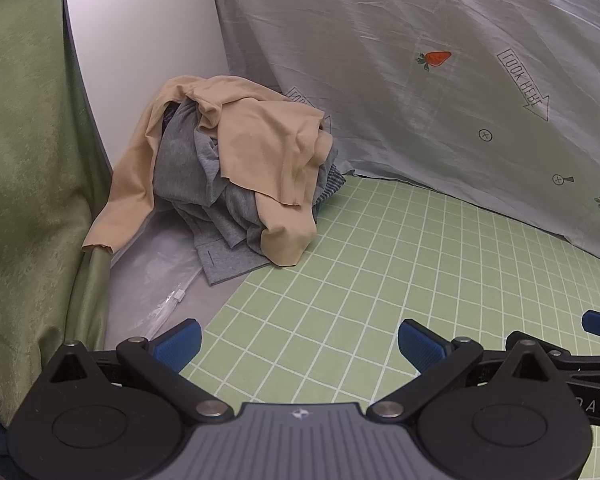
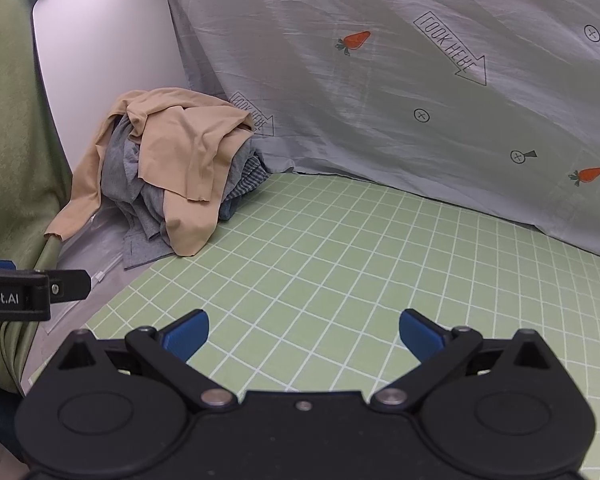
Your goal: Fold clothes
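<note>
A heap of clothes sits at the far left corner of the green grid mat (image 1: 380, 272). A beige garment (image 1: 260, 140) drapes over grey garments (image 1: 188, 176), with a checked cloth (image 1: 332, 184) under the right side. The heap also shows in the right wrist view, beige garment (image 2: 180, 136) on top of the grey ones (image 2: 120, 172). My left gripper (image 1: 300, 344) is open and empty above the mat, well short of the heap. My right gripper (image 2: 304, 332) is open and empty, beside the left one, whose body (image 2: 20, 292) shows at the left edge.
A grey sheet with carrot prints (image 1: 420, 80) hangs along the back. A white panel (image 1: 140, 40) stands behind the heap. A green curtain (image 1: 24, 160) hangs at the left. A clear plastic bag (image 1: 160, 276) lies left of the mat (image 2: 340, 260).
</note>
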